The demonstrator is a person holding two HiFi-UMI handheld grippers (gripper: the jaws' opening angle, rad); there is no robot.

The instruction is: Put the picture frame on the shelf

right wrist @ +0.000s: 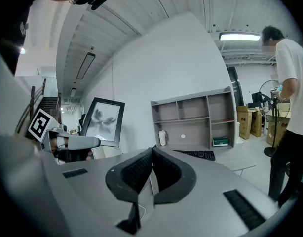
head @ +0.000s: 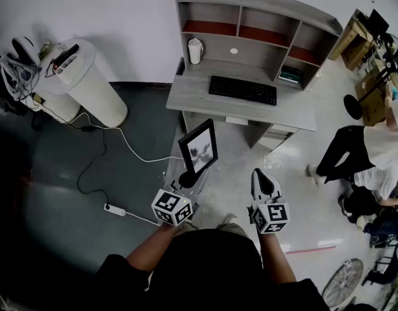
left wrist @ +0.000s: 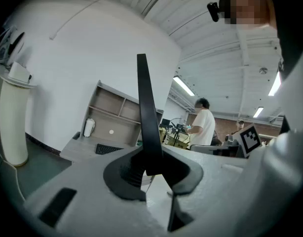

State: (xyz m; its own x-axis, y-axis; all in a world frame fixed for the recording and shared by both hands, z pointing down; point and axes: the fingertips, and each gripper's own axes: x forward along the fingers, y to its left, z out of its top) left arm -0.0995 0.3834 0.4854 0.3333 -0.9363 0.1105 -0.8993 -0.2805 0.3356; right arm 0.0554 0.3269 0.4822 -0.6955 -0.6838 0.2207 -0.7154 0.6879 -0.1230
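At 12 o'clock, the shelf (head: 257, 0) tops the desk (head: 199, 94) — one compartment holds a small box (head: 290, 76), hard to make out. Left tool (head: 187, 179) grips the upright picture frame (head: 200, 149) by its bottom edge; right tool (head: 263, 179) — jaws together, empty.

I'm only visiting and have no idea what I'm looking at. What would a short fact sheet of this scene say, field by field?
left tool: shut on the picture frame, gripping its lower edge, frame upright
right tool: shut, nothing in it
shelf: stands on the desk ahead, against the wall
on the desk: keyboard
status: picture frame not yet on the shelf
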